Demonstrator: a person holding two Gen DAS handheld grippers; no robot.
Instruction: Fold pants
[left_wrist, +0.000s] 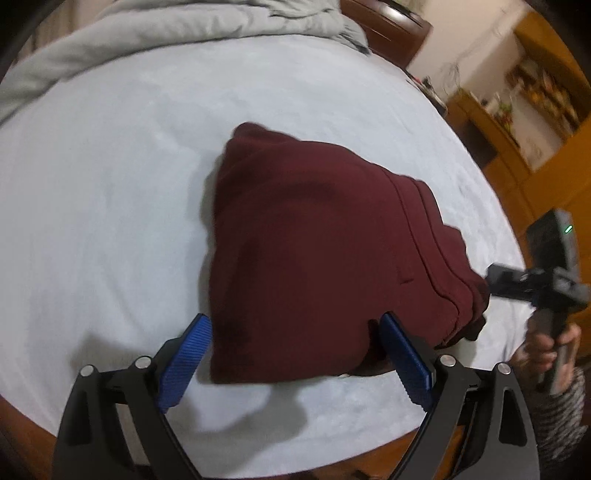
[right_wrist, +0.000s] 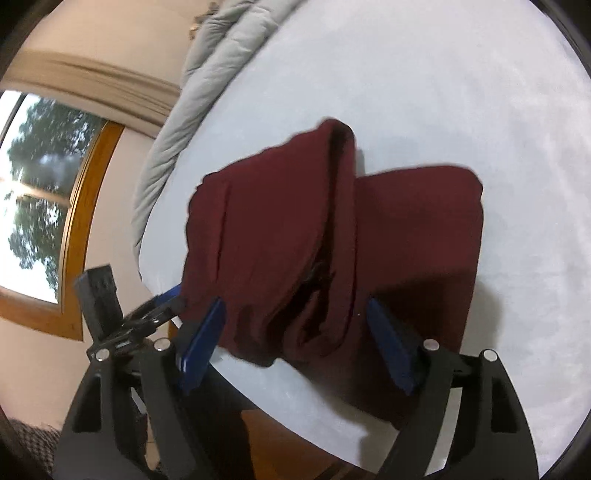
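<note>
The dark red pants (left_wrist: 314, 251) lie folded into a thick bundle on the pale blue bed sheet (left_wrist: 110, 184). My left gripper (left_wrist: 295, 354) is open, its blue pads (left_wrist: 184, 362) on either side of the bundle's near edge. In the right wrist view the pants (right_wrist: 295, 240) show a raised fold on top. My right gripper (right_wrist: 295, 343) is open, its blue pads (right_wrist: 388, 347) straddling the bundle's near end at the bed edge. The right gripper also shows in the left wrist view (left_wrist: 495, 280), at the bundle's right end. The left gripper shows in the right wrist view (right_wrist: 166, 299).
A grey duvet (left_wrist: 184, 26) is bunched along the far side of the bed. Wooden furniture (left_wrist: 517, 147) stands beyond the bed's right side. A window (right_wrist: 37, 203) with a wooden frame is on the wall at the left of the right wrist view.
</note>
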